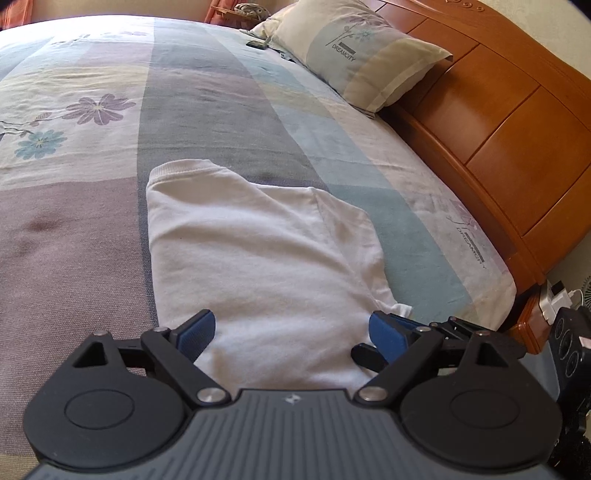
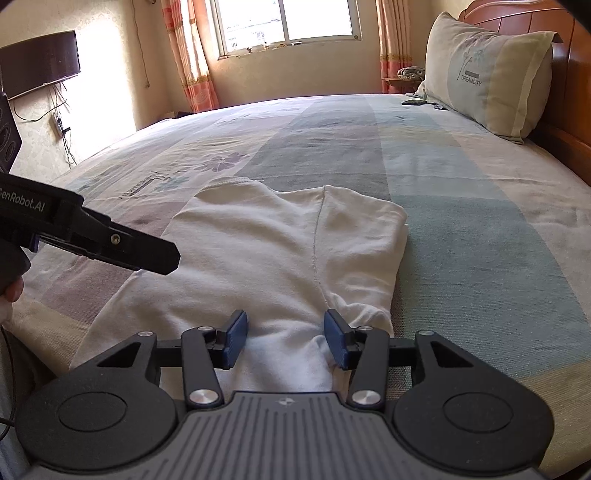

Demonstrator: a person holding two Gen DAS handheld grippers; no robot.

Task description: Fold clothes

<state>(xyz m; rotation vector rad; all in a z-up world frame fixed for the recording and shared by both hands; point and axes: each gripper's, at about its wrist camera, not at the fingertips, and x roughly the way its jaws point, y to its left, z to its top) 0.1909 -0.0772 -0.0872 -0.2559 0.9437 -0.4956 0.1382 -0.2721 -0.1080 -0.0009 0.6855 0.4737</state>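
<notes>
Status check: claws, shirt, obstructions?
Left claw open. Right claw open, shirt hem between pads, unpinched. White shirt partly folded on bed. No obstructions.

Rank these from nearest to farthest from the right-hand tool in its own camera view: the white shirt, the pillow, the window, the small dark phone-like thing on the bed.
1. White shirt: right at the right gripper, cloth between its open fingers.
2. Small dark thing: far across the bed, beside the pillow.
3. Pillow: upper right against the headboard; too close to the dark thing to rank firmly.
4. Window: back wall.
</notes>
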